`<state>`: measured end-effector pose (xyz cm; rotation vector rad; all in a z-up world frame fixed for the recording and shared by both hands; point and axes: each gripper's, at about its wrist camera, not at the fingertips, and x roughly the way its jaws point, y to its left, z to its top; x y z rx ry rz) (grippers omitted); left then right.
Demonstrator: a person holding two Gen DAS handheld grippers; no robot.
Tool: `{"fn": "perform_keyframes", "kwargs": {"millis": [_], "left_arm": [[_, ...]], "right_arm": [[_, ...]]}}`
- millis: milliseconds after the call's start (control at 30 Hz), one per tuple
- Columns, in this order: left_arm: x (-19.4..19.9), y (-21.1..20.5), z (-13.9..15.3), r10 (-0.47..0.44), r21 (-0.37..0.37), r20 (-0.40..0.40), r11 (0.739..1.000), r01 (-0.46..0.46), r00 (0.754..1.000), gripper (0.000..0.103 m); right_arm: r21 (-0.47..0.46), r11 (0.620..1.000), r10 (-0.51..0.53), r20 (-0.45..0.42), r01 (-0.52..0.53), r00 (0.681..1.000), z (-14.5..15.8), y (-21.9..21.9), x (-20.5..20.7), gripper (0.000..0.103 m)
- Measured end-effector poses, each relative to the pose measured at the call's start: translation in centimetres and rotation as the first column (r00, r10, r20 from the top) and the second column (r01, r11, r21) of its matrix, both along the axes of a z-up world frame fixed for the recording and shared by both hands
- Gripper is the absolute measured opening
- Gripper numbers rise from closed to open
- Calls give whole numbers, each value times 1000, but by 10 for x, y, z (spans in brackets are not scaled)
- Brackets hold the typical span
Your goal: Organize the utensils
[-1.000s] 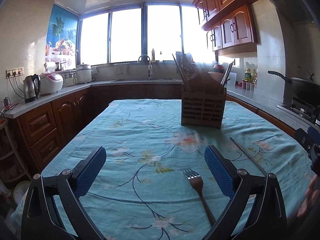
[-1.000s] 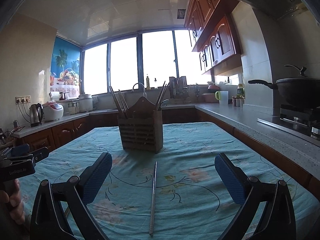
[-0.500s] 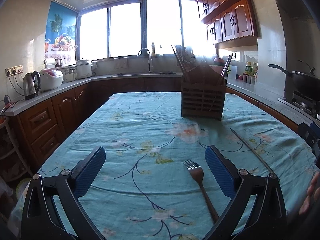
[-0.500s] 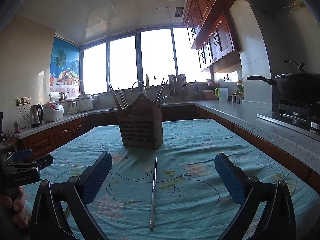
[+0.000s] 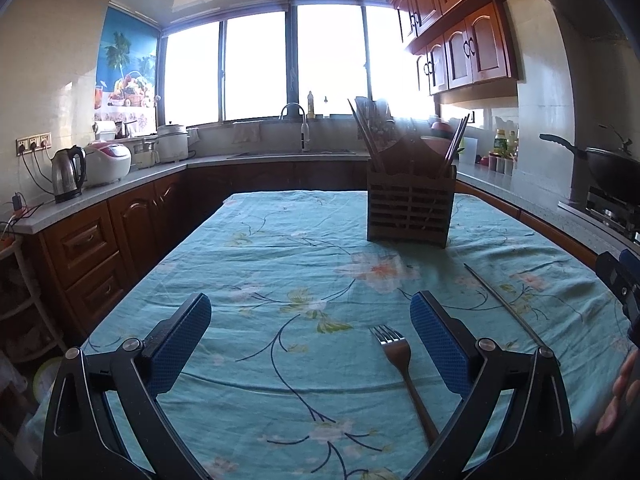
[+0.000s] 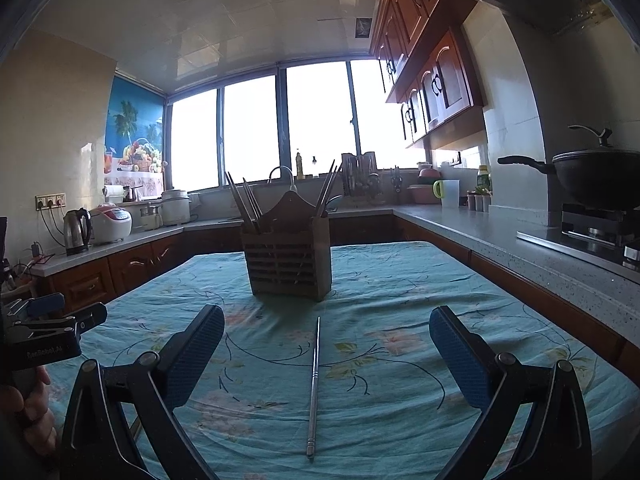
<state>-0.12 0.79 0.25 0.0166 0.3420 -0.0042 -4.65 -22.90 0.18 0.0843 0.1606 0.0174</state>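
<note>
A: Where do things stand with the utensils?

B: Two are loose on the surface (image 5: pixel 248 248), which is covered by a teal flowered cloth. A fork (image 5: pixel 400 364) lies near the near edge, tines pointing toward the far end. A thin metal chopstick (image 6: pixel 314 384) lies lengthwise toward the near right corner. The wooden caddy (image 5: pixel 410 210) stands toward the far edge, already holding several chopsticks in its compartments; which compartment holds what I cannot tell.

A: And the claws?

B: The left claw (image 5: pixel 310 340) is spread wide and empty, hovering low over the near edge; the fork sits just inside its right-hand finger, not centred. The right claw (image 6: pixel 326 344) is likewise released and empty, with the chopstick lying almost midway between its fingers.

A: So which step is this?

B: I'd judge it the approach before a pick-up, nothing gripped yet. Both loose pieces remain to be put away, so the task looks partly done.

A: What does the next move call for?

B: The right claw is better lined up: descend until the pads bracket the chopstick, then close. It's thin and flat against cloth, so the fingers must reach right down or it may slip or roll. The left claw would need to shift rightward to centre on the fork's handle.
</note>
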Motion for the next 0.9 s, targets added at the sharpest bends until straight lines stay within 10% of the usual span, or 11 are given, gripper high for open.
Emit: {"fn": "perform_keyframes", "kwargs": {"millis": [900], "left_arm": [[-4,-1,2,4,11,13,1000,-4,1000,102]], "right_arm": [[8,1000,4,20,-4,1000,2,-1,-3,103]]}}
